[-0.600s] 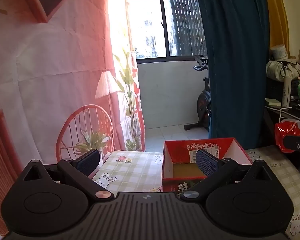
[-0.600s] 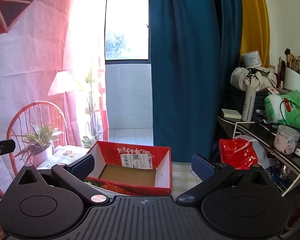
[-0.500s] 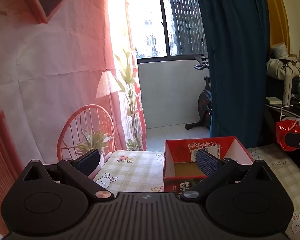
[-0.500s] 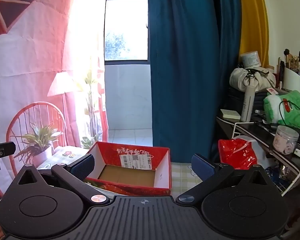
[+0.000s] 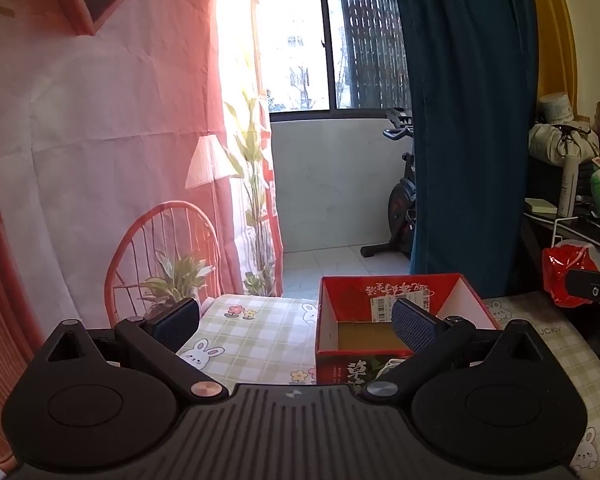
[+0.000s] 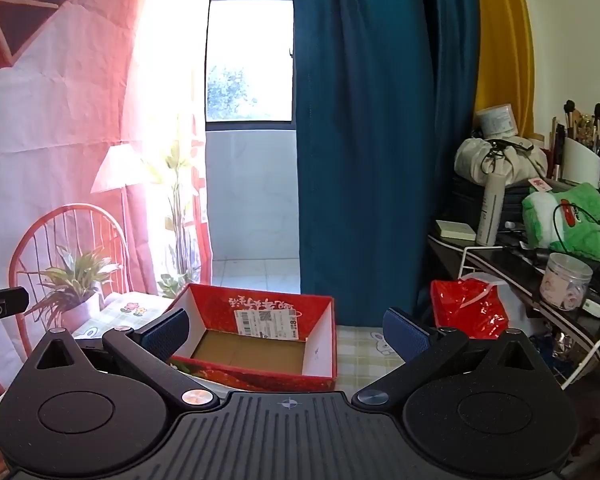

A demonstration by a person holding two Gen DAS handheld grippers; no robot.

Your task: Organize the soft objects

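— Jaws on both the left gripper (image 5: 296,320) and right gripper (image 6: 286,330)?
— Spread wide, holding nothing. Red box (image 6: 260,340) sits at twelve o'clock on the tabletop (image 5: 252,336), near its far edge; bare cloth at nine.

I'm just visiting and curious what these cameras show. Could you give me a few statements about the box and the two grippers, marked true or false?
1. The red box is empty. True.
2. The left gripper holds a soft toy. False: its jaws are wide open, with nothing held.
3. The right gripper is open. True.
4. The green plush lies inside the box. False: it sits on the cluttered shelf at the right.
5. The tablecloth is plain white. False: green checks with rabbits.
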